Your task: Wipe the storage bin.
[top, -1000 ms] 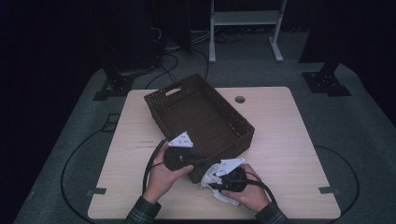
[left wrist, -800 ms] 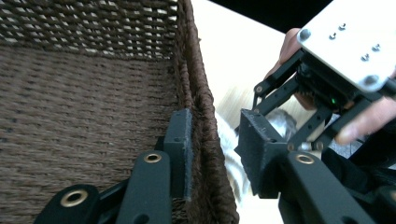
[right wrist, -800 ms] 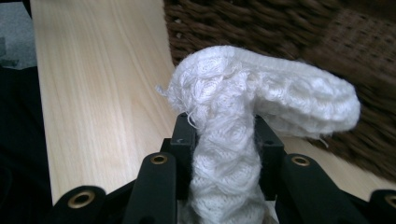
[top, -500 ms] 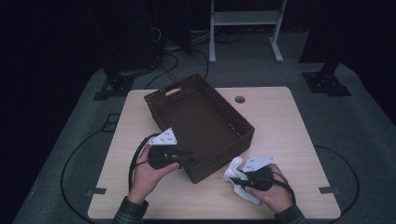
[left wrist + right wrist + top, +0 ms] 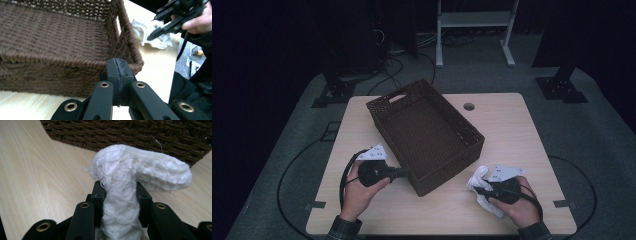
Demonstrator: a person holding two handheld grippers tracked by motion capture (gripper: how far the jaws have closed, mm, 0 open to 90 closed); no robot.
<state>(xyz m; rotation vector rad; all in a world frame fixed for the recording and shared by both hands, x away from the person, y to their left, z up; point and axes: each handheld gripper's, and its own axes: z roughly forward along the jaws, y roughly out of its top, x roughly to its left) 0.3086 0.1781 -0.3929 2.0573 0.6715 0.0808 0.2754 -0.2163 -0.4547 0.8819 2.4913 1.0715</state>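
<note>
A white knitted cloth [image 5: 140, 167] sticks out between the jaws of my right gripper [image 5: 120, 190], which is shut on it. In the high view that right gripper [image 5: 477, 189] holds the cloth [image 5: 476, 176] just above the table, right of the basket's near corner. The dark brown woven basket [image 5: 447, 172] stands slantwise mid-table. My left gripper [image 5: 407, 172] points at the basket's near left wall. Its jaws have just been closing and now meet with nothing between them, as the left gripper [image 5: 117, 65] view shows, close to the basket [image 5: 50, 37].
The light wooden table [image 5: 512, 130] has a round cable hole [image 5: 469, 106] behind the basket. The near table edge runs just under both forearms. A white metal rack [image 5: 474, 20] stands on the dark floor beyond the table.
The two hands have moved apart from the basket's near corner: the left one leftward, the right one rightward with the white cloth in its jaws.
</note>
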